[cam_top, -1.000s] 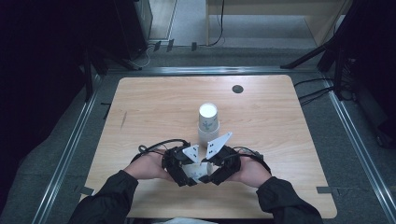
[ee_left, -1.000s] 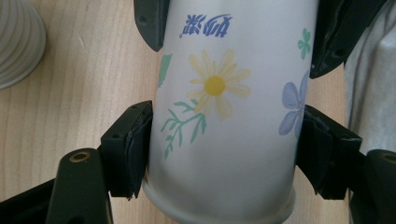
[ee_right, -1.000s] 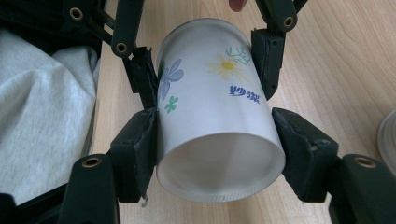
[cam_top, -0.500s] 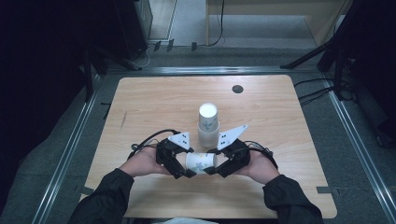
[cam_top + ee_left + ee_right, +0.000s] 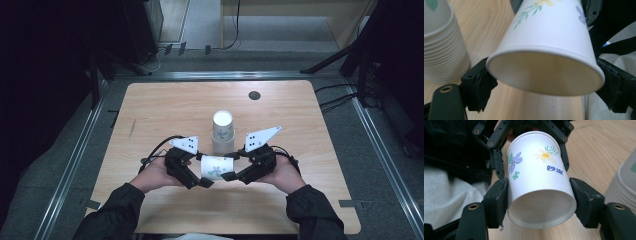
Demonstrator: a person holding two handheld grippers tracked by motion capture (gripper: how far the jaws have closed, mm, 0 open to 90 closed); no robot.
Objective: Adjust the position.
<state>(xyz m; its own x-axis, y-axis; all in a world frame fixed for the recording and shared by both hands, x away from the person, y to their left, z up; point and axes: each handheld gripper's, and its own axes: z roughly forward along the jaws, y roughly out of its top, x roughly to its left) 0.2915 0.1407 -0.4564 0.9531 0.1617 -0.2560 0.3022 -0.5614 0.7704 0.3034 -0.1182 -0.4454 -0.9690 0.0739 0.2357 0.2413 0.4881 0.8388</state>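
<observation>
A flowered paper cup (image 5: 216,167) lies sideways in the air between both grippers, just before the stack of paper cups (image 5: 222,131). The right gripper (image 5: 541,202) clamps its base end. The left gripper (image 5: 544,77) has just been opening; its jaws stand beside the rim, with the cup between them.

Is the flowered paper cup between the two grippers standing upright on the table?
No, the paper cup lies sideways above the table, its base end clamped in the right gripper.

Counts on the wooden table (image 5: 165,107)

One flowered paper cup (image 5: 216,167), one stack of paper cups (image 5: 222,131), two grippers: left gripper (image 5: 200,171), right gripper (image 5: 232,166).
</observation>
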